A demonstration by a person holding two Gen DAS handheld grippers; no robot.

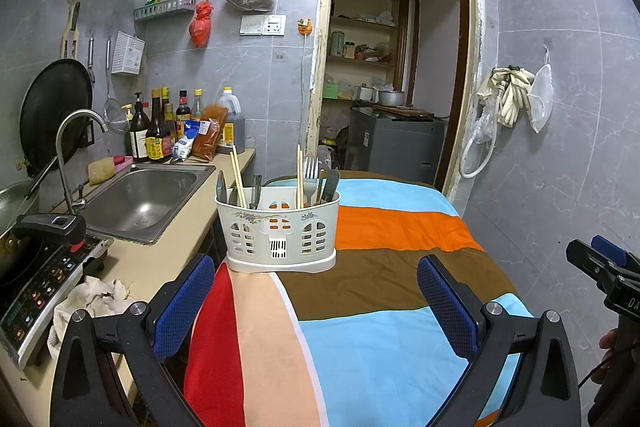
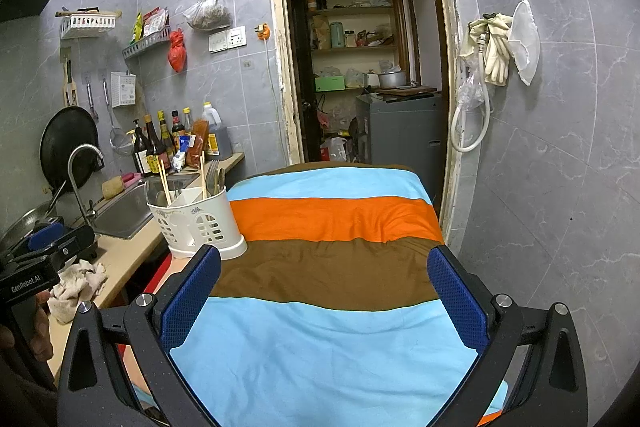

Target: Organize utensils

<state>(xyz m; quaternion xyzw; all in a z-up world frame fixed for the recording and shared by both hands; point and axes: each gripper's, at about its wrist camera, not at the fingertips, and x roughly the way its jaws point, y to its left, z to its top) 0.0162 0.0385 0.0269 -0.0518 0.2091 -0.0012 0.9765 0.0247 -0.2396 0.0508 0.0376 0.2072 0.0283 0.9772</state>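
A cream-white perforated plastic utensil caddy (image 1: 278,227) stands upright at the near-left edge of a table draped in a striped cloth of blue, orange, brown, red and peach bands (image 1: 380,307), just beside the beige kitchen counter with its steel sink (image 1: 144,199). The caddy's compartments hold the utensils handle-down or tip-down so each can be lifted out vertically: pale wooden chopsticks (image 1: 239,179) lean in the left section, while a steel fork (image 1: 310,173) and further chopsticks rise in the right one. The dark flat pieces beside them are probably knives or spoons; the view does not settle it.

The left gripper (image 1: 316,303), its blue-padded fingers spread wide and empty, hovers low over the cloth, directly facing the caddy, which lies ahead between the finger lines but clear of them. The right gripper (image 2: 324,297), likewise wide apart and empty, points at bare cloth; the caddy sits ahead-left of its left finger. No utensil lies on the cloth, so sorting appears either finished or not begun.
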